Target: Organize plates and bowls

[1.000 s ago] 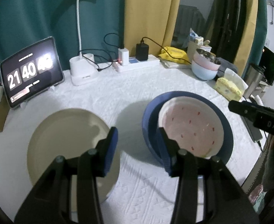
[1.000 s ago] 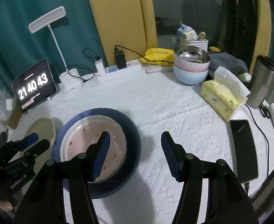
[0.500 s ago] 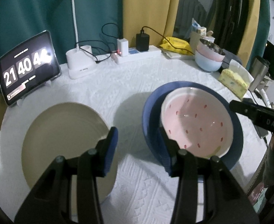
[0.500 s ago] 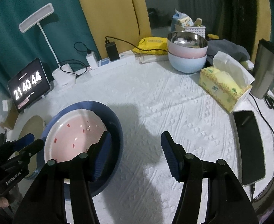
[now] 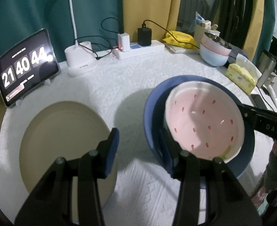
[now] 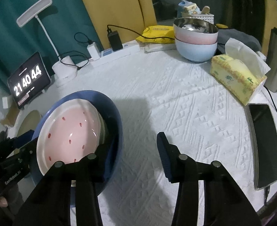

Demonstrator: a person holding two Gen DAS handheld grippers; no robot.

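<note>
Left of the blue plate [image 5: 151,113] lies the tan plate [image 5: 63,141], flat on the tabletop [image 5: 131,86]. The left gripper [image 5: 138,143] hangs over the gap between the two plates, its jaws released, with one pad above the tan plate and the other at the blue plate's near rim. Inside the blue plate sits the pink bowl [image 5: 204,120], seemingly tilted. At the blue plate's right rim the right gripper [image 6: 131,145] has just been closing its jaws; the rim stands between them, but the outer pad is clear of it, so nothing is clamped yet.

To do this well, I would seat each inner pad fully inside the blue plate's rim, close both sides evenly and lift level, lest the bowl slide.

Only the left wrist view shows the whole tan plate. Only the right wrist view shows the inner pad tucked between bowl and blue plate, and, right of the blue plate, the tissue box [image 6: 232,75] and phone [image 6: 264,143]; the stacked bowls [image 6: 196,43] stand beyond.
</note>
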